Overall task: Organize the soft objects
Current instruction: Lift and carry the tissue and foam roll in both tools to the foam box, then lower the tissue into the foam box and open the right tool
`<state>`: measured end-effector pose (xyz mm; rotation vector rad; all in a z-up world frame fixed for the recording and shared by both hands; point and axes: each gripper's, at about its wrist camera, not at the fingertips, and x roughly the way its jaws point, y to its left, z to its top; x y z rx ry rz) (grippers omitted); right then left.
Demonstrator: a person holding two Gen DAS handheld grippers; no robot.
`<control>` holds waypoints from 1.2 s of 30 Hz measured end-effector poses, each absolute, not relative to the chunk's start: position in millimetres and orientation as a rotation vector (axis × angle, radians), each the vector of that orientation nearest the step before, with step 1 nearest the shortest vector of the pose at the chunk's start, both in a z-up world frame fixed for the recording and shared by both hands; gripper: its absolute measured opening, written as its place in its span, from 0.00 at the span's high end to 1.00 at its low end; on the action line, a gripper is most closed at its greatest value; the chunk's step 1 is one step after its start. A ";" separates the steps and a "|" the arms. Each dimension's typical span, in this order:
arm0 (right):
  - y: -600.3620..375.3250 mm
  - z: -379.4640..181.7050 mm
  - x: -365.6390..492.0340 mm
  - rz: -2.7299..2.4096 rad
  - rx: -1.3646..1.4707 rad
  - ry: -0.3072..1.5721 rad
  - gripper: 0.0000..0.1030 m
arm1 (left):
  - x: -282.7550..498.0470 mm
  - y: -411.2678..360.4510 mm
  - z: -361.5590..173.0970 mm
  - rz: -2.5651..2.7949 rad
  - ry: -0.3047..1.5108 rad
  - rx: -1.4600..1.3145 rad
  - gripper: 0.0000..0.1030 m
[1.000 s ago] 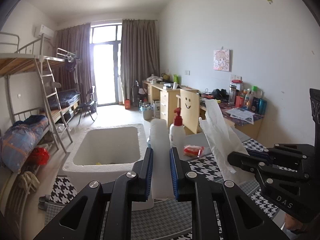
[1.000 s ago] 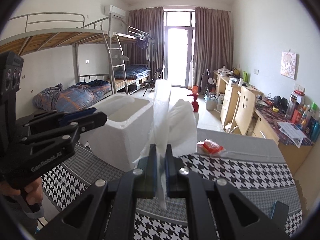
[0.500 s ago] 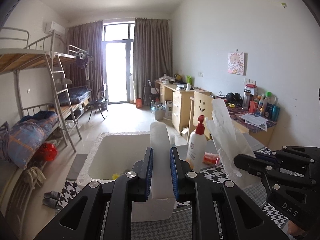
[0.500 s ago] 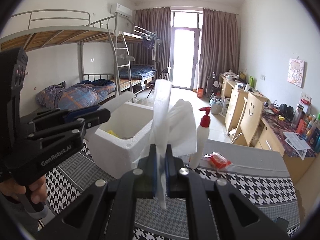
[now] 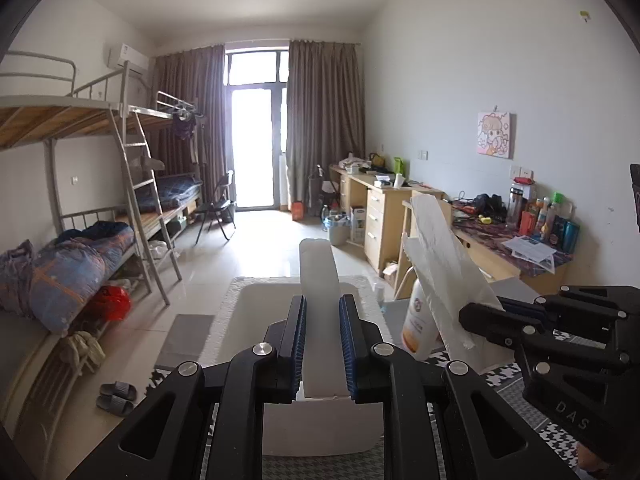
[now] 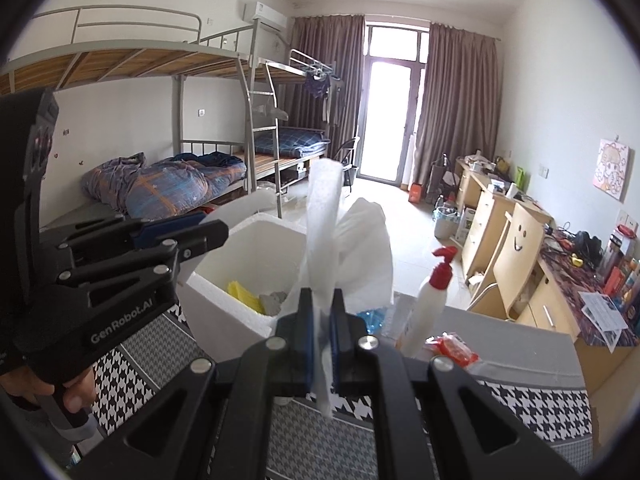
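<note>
My left gripper [image 5: 320, 340] is shut on a white foam slab [image 5: 319, 280] and holds it upright over the near rim of the white foam box [image 5: 248, 320]. My right gripper [image 6: 320, 320] is shut on a white plastic bag [image 6: 360, 248], held up beside the box [image 6: 224, 296]. In the left wrist view the bag [image 5: 444, 264] and the right gripper [image 5: 472, 316] show at the right. In the right wrist view the left gripper [image 6: 216, 232] shows at the left. A yellow item [image 6: 242, 294] and a grey item [image 6: 274, 302] lie in the box.
A white pump bottle with a red top [image 6: 430, 300] and a red packet [image 6: 452, 346] stand on the houndstooth-covered table [image 6: 520, 404]. Bunk beds [image 5: 80, 240] line the left wall; desks [image 5: 384, 208] and a chair line the right wall.
Both grippers have risen with their loads, so the box looks lower and its contents show. The grips have not changed.
</note>
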<state>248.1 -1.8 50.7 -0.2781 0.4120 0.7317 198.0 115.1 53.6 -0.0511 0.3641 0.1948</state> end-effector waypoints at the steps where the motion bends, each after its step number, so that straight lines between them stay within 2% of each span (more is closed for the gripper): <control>1: 0.2 51.3 250.1 0.734 -0.274 0.414 0.91 | 198.3 116.6 54.3 0.197 0.363 -0.053 0.83; 36: 70.2 38.3 296.1 0.828 -0.287 0.524 0.91 | 180.4 160.1 47.4 0.361 0.370 -0.091 0.83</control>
